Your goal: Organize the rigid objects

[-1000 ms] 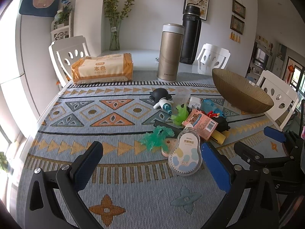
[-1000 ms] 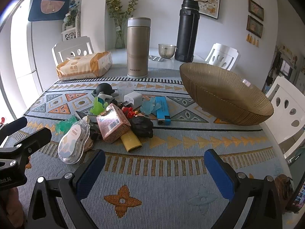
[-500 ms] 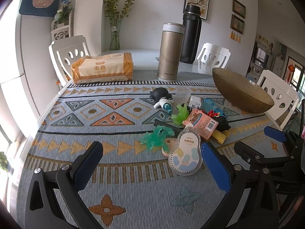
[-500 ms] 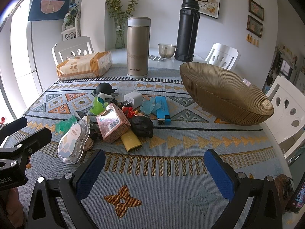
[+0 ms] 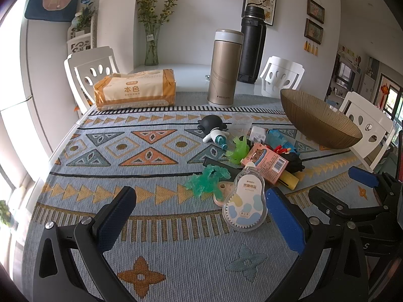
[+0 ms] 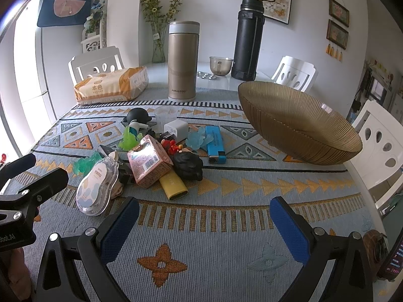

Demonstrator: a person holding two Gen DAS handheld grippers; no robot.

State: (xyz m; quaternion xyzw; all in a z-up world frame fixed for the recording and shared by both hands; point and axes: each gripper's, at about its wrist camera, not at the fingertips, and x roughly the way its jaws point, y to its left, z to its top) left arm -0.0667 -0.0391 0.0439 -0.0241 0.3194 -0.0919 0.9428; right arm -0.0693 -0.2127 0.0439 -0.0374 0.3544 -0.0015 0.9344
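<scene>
A pile of small objects lies mid-table: a clear correction-tape case (image 5: pixel 245 205) (image 6: pixel 97 188), a pink box (image 5: pixel 265 162) (image 6: pixel 148 162), a yellow bar (image 6: pixel 173 185), a blue lighter (image 6: pixel 215 144), a white charger cube (image 6: pixel 176 129), green jelly toys (image 5: pixel 207 180) and a black figurine (image 5: pixel 211 123). A large ribbed brown bowl (image 5: pixel 317 123) (image 6: pixel 297 128) stands at the right, empty. My left gripper (image 5: pixel 199 216) is open and empty just short of the tape case. My right gripper (image 6: pixel 204 229) is open and empty, near the front edge.
A gold thermos (image 6: pixel 183 60), a black flask (image 6: pixel 248 37) and a tissue pack (image 5: pixel 134 89) stand at the back. A small glass cup (image 6: pixel 220 65) sits behind. White chairs (image 6: pixel 382 146) ring the table. The patterned cloth (image 6: pixel 216 226) covers the table.
</scene>
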